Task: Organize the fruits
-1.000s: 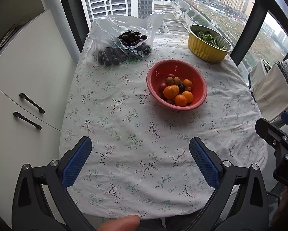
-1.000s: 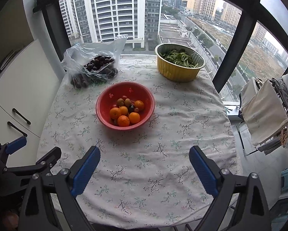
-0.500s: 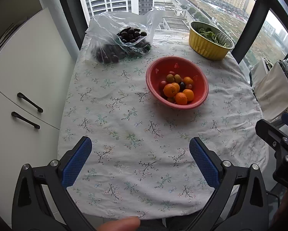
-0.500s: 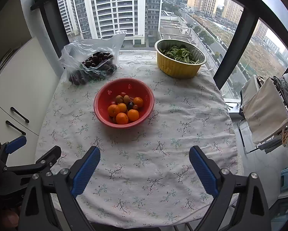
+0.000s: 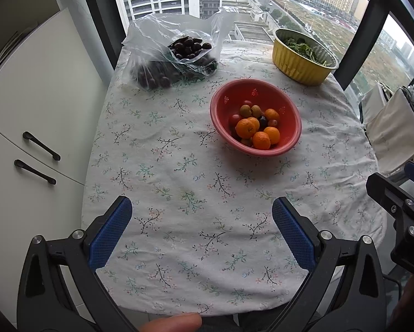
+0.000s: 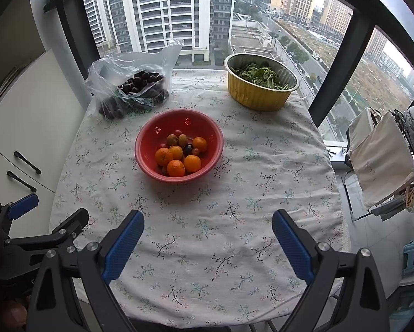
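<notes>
A red bowl (image 5: 289, 116) (image 6: 151, 138) sits mid-table holding several oranges (image 5: 245, 128) (image 6: 176, 168), small brown fruits and a dark one. Behind it to the left lies a clear plastic bag of dark fruit (image 5: 176, 55) (image 6: 132, 88). My left gripper (image 5: 201, 218) hovers open over the near edge of the table, nothing between its blue pads. My right gripper (image 6: 208, 229) is open too, just right of the left one, and empty. Both are well short of the bowl.
A yellow foil tub of green leaves (image 5: 303, 52) (image 6: 259, 83) stands at the far right by the window. The flowered tablecloth (image 5: 179, 166) covers the table. White cabinet doors with black handles (image 5: 41, 146) are at the left; a laundry rack (image 6: 383, 160) is at the right.
Both views have shifted slightly, with the bowl and bag sitting a little lower and closer in frame. Both grippers stay open and empty.
</notes>
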`<state>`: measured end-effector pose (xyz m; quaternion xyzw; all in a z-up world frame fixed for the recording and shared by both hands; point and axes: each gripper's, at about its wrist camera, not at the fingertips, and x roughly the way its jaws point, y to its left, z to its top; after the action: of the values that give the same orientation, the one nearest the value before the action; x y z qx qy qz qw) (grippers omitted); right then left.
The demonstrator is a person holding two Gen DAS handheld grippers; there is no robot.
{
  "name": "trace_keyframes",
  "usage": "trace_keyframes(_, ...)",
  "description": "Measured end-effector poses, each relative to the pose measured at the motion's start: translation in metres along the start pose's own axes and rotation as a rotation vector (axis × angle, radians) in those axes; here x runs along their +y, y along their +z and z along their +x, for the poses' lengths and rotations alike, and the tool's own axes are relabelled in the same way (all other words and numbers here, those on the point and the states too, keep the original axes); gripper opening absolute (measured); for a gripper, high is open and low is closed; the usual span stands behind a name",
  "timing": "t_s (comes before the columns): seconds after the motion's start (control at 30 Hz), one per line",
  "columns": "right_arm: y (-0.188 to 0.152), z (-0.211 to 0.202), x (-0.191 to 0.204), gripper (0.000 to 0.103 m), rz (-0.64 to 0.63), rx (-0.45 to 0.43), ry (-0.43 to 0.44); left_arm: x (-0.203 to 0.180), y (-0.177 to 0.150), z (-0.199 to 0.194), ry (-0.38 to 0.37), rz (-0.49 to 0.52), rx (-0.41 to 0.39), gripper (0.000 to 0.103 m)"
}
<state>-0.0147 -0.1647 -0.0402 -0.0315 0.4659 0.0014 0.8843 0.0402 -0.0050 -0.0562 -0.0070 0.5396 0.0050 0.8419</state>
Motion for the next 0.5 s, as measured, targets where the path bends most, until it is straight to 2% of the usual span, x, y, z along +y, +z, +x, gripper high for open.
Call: trace_keyframes(0.5, 0.0, 0.0003, 0.0014, 0.096, 0.003, 0.002, -0.003, 0.0012, -0.0008, 0.0034, -0.001, 0.002, 0.003, 0.103)
